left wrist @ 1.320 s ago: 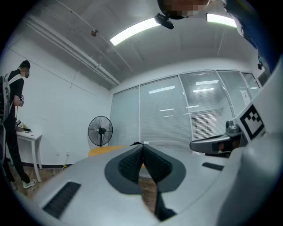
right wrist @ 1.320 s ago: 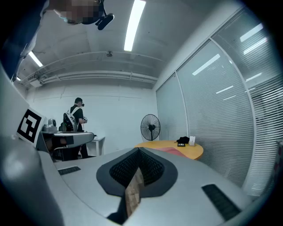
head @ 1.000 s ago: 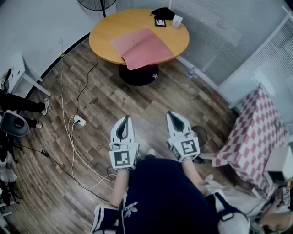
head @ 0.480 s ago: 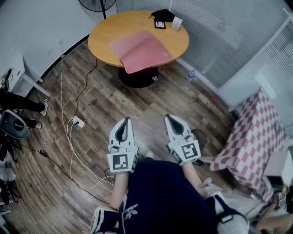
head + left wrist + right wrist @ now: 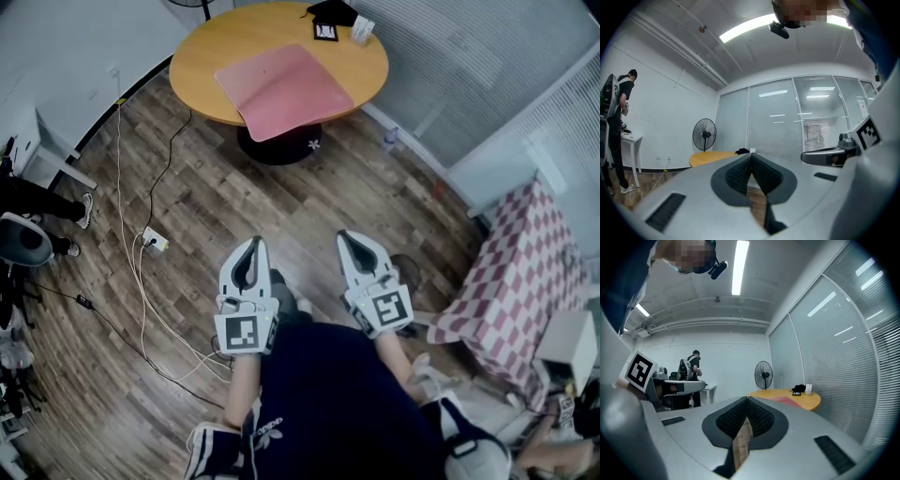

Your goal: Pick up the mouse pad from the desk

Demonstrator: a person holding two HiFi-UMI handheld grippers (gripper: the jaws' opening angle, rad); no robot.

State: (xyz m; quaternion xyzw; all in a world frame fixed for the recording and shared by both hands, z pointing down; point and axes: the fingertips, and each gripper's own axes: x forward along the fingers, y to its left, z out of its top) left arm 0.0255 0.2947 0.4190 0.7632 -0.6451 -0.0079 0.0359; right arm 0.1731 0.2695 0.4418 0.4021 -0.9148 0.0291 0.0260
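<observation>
A pink mouse pad point(image 5: 283, 86) lies flat on the round wooden table point(image 5: 202, 56) at the top of the head view, its near corner overhanging the rim. My left gripper point(image 5: 255, 242) and right gripper point(image 5: 345, 234) are held side by side over the wood floor, well short of the table, both shut and empty. In the right gripper view the shut jaws point(image 5: 746, 399) point level toward the table point(image 5: 808, 402), where the pad point(image 5: 787, 400) shows as a pink strip. The left gripper's shut jaws point(image 5: 751, 155) hide most of the table point(image 5: 710, 158).
White cables and a power strip point(image 5: 155, 246) lie on the floor at the left. A chequered cloth point(image 5: 525, 272) covers furniture at the right. A black item point(image 5: 330, 11) and a small white box point(image 5: 362, 30) sit on the table's far side. A standing fan point(image 5: 763, 373) and a person point(image 5: 695, 363) are beyond.
The table and pad have shifted up and slightly left in the head view. Both grippers stay shut and side by side, the left one edging forward a little.
</observation>
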